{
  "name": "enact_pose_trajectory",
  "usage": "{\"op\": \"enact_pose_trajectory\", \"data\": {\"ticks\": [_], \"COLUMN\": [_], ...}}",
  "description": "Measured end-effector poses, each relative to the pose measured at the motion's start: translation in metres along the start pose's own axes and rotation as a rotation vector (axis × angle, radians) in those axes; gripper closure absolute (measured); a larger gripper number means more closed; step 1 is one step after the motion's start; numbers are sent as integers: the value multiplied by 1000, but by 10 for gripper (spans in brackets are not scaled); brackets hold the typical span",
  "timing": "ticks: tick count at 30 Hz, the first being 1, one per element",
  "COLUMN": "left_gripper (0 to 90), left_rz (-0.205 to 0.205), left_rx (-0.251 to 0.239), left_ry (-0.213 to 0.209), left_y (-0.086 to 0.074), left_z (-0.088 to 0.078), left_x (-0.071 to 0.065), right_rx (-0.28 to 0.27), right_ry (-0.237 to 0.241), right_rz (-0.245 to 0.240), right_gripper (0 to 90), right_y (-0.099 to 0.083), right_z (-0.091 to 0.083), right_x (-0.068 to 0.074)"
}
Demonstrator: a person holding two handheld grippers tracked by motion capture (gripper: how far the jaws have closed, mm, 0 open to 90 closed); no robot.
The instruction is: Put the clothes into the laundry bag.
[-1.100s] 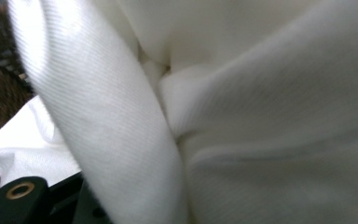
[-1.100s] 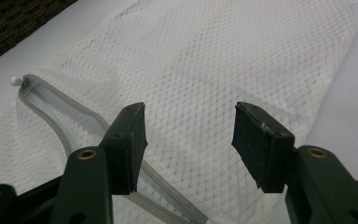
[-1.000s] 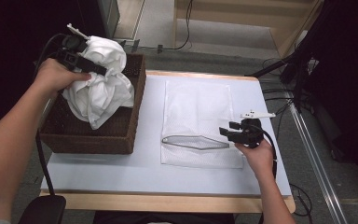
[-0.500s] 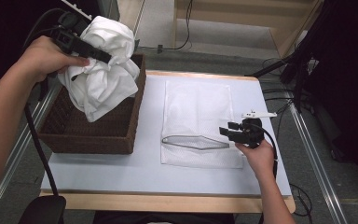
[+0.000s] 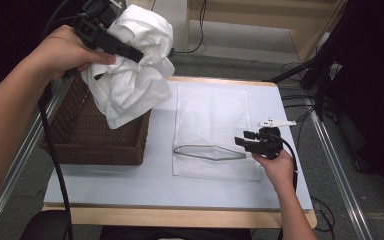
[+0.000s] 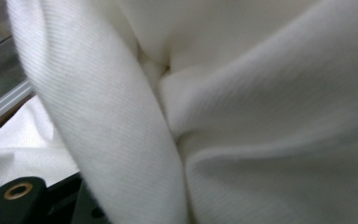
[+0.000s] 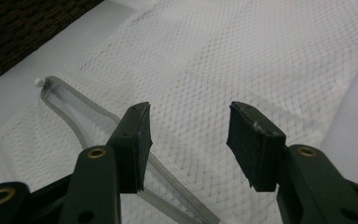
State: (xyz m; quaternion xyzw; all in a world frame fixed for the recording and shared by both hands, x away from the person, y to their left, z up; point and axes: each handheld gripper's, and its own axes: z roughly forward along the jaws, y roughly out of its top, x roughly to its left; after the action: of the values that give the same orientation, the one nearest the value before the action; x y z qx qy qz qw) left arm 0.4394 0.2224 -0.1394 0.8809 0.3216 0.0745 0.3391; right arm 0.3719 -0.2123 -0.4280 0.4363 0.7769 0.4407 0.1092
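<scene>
Clearly soft and light: white garment (image 5: pixel 132 75) bunched and clamped in left gripper (image 5: pixel 111 42), hanging above wicker basket (image 5: pixel 100 137), folds drooping freely. Best taken by a thick gathered fold, not a loose edge. Right gripper (image 7: pixel 189 140) unclenched, jaws just closing a little, nothing between the pads, poised over mesh laundry bag (image 5: pixel 212 130) at its zipper opening (image 5: pixel 207 152). Garment's full shape hidden in the folds; possibly a shirt.
</scene>
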Motion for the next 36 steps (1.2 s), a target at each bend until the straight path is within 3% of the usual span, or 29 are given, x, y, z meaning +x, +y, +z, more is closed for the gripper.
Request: {"op": "enact_pose_trajectory", "data": {"ticks": [5,11,17,21,24,30,36], "left_gripper": [500,499,499,498,496,492,489], "left_rz": [29,71,44,52,46,81,66], "left_rx": [6,-2,13,8,2,10,-2], "left_ry": [-53,-116,-169,-201,-220,-236,-244], "left_y": [15,21,13,1,-6,-15,-26], "left_z": [12,25,44,52,52,40,26], "left_x": [-21,-42,-60,-73,-82,-102,-116], "right_rx": [1,-2,-2,-9,-4,6,37], "right_ry": [0,-1,0,5,8,20,54], "right_rz": [-7,-17,-11,-12,-15,-37,-71], "right_gripper": [509,506,512,511,506,498,480], "right_y": [0,0,-2,-2,-3,-5,-7], "right_z": [0,-2,-2,-3,-1,4,15], "right_x": [0,0,0,0,1,4,12]}}
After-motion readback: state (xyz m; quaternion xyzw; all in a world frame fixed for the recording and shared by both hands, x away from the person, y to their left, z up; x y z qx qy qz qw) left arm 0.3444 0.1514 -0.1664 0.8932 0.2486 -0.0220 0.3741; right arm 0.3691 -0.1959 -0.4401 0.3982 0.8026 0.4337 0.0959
